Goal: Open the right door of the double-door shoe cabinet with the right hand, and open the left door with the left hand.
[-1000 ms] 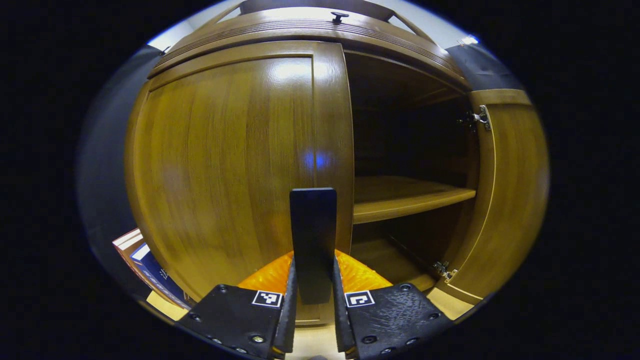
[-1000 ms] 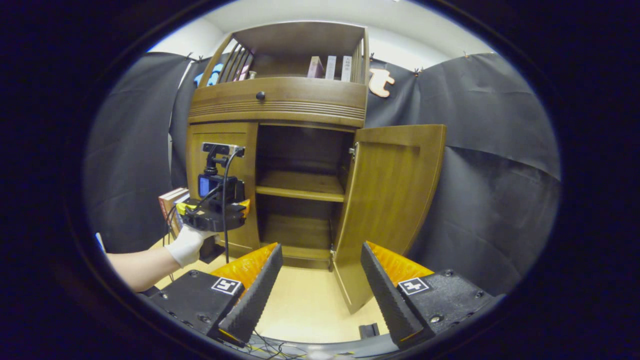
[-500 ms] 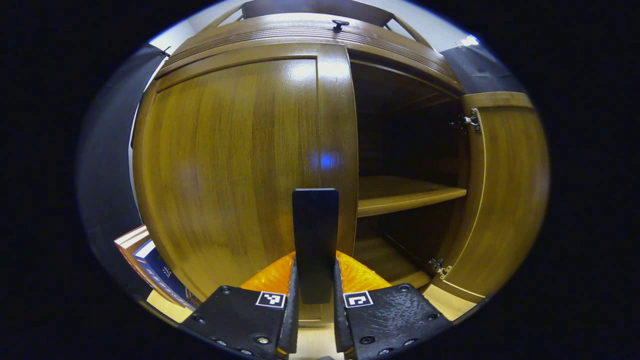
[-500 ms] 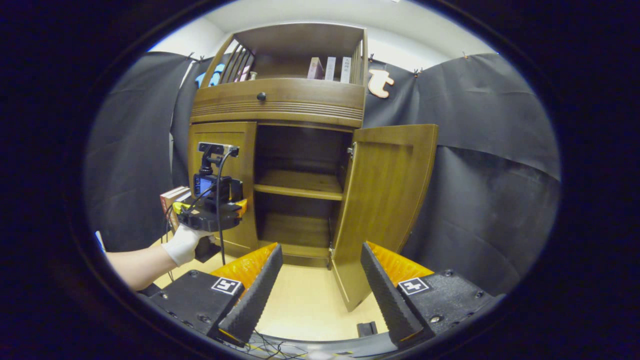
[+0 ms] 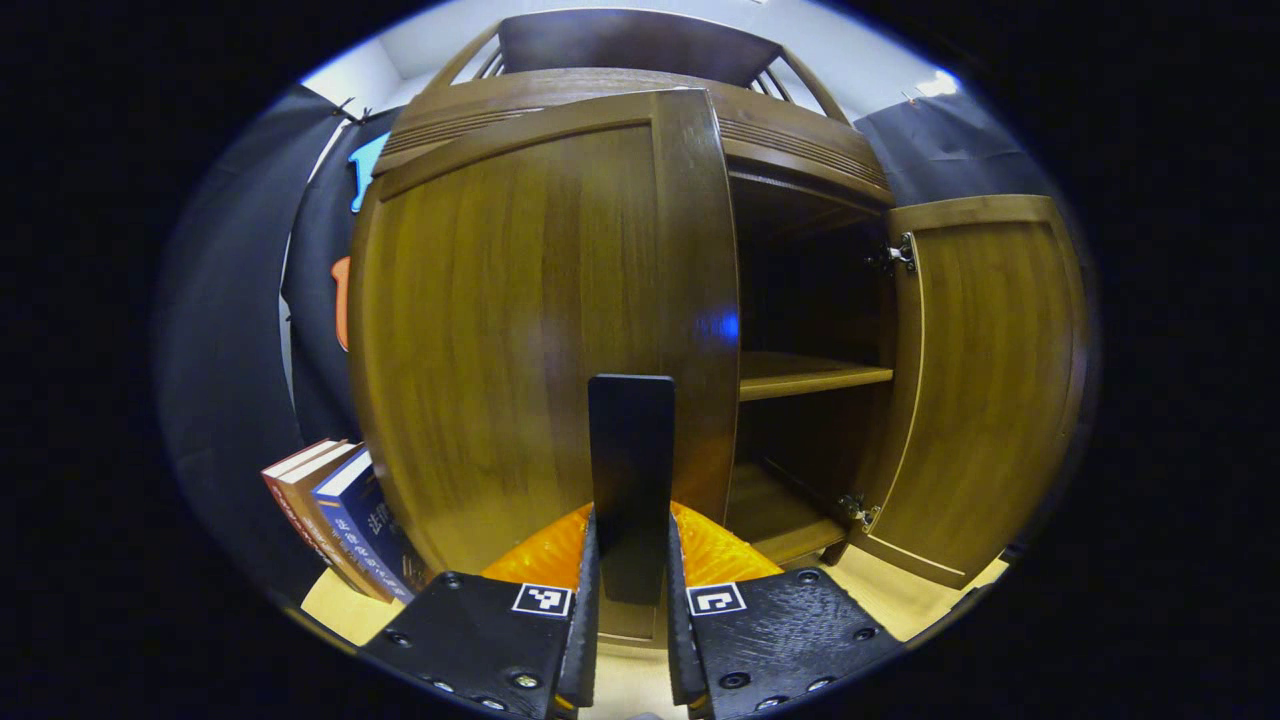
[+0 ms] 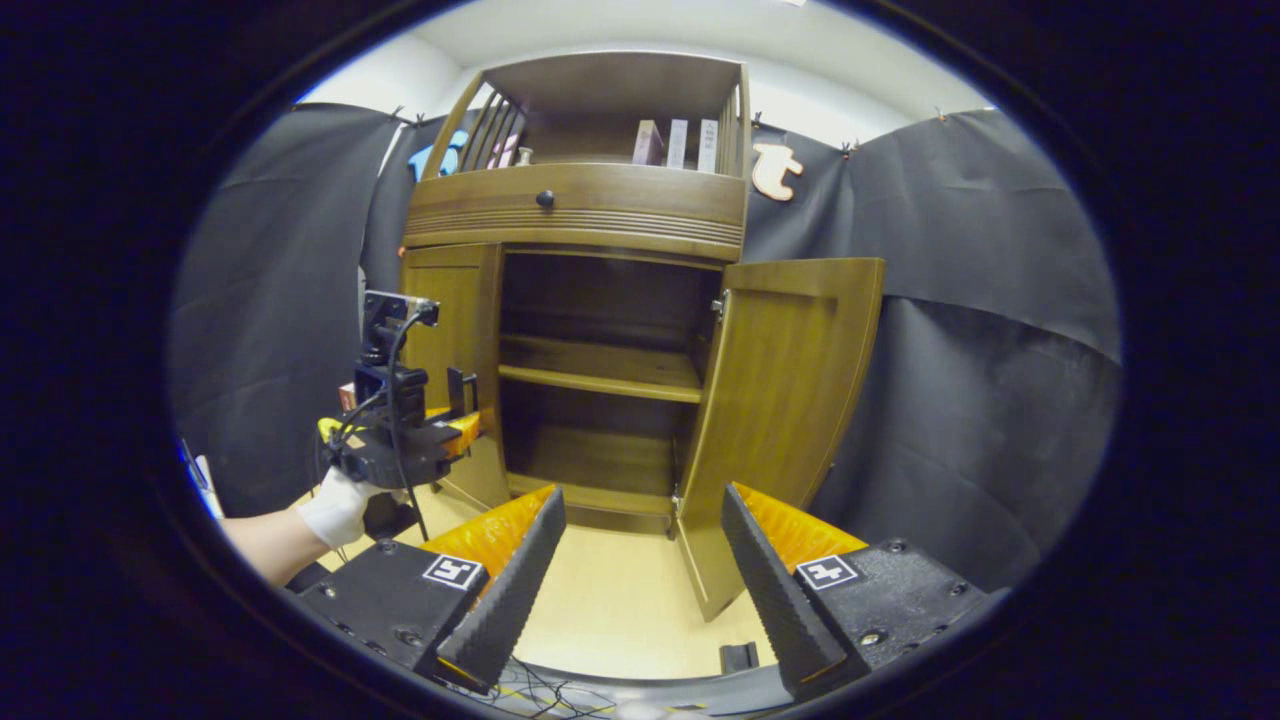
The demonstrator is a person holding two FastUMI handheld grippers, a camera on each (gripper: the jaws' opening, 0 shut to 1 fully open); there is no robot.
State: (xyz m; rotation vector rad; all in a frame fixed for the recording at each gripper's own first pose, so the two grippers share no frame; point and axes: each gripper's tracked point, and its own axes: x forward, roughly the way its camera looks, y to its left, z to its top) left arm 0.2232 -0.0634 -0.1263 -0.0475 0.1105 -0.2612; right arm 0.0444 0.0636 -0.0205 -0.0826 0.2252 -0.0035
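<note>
— At the left door (image 5: 520,330), my left gripper (image 5: 630,530) has its fingers (image 5: 585,570) pinched tight on the black handle (image 5: 630,450). That door stands a little way off the cabinet (image 6: 575,205) and is nowhere near wide yet.

— And the right side?

— I'd call that half done. From the right gripper view the right door (image 6: 790,400) is swung well out, and my right gripper (image 6: 640,560) hangs back from it, fingers spread wide and holding nothing.

— So what's next?

— I reckon it's drawing the handle towards me and round to the left, following the arc of the hinge and not pulling straight. The grip has to hold through the turn, or the handle may slip out.

— Any room trouble?

— Some. Books (image 5: 340,510) lean on the floor (image 6: 610,610) just beside the cabinet's left flank, near where the door's outer face will end up. The gloved hand (image 6: 335,505) has open floor behind it. The door's free edge is apart from the shelf (image 5: 810,375), and the two doors are well apart.
</note>
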